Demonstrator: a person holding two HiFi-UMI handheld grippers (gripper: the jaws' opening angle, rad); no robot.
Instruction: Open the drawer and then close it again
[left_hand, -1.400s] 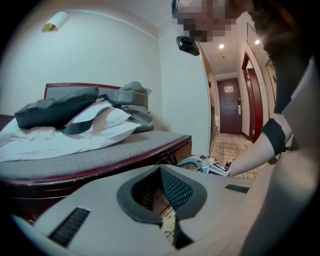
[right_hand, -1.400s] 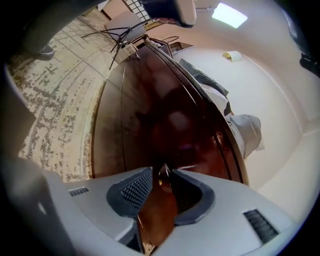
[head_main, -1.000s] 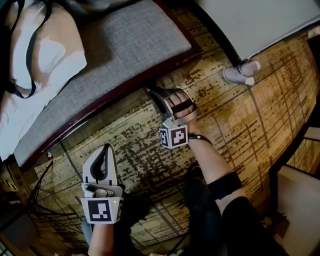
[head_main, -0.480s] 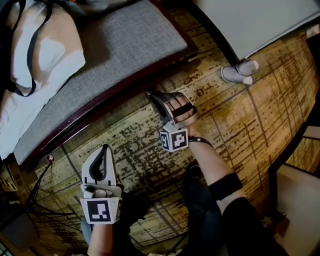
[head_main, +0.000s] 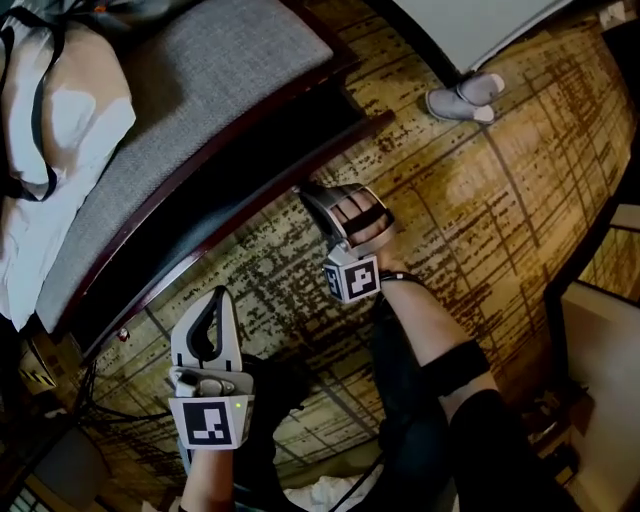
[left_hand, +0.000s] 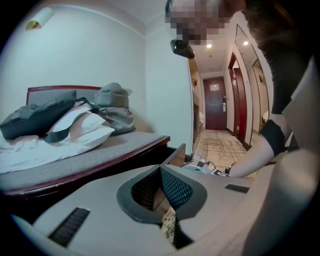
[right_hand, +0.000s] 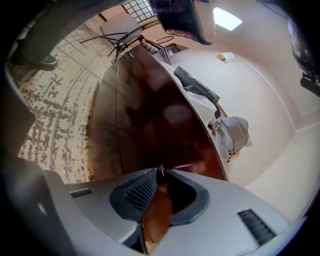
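The left gripper (head_main: 212, 300) (left_hand: 161, 173) hangs above the patterned floor (head_main: 480, 230), short of the bed (head_main: 210, 90). Its jaws are pressed together with nothing between them. Ahead of it and off to its left, a white pillow (head_main: 60, 110) lies on the grey mattress. In the left gripper view, a corner of the drawer (left_hand: 178, 153) juts out ahead and a little to the right of its tips.

The drawer (head_main: 255, 220) stands pulled out from under the bed's dark wooden frame. A dark gap shows between the frame rail and the drawer front. The drawer lies ahead of both grippers, and its front runs slantwise from beyond the left gripper to the tips of the right one.

The right gripper (head_main: 315, 195) (right_hand: 160, 173) is set on that front. Its jaws stand partly apart and are clamped on the thin upper edge of the brown board, which runs straight in between the pads. In the right gripper view, the glossy face of the drawer front (right_hand: 150, 120) stretches away beyond the tips, with the bedding above it. The person's forearm (head_main: 420, 320) trails back from this gripper.

Farther ahead and to its right, well apart from it, a grey slipper (head_main: 460, 97) sits on the floor.
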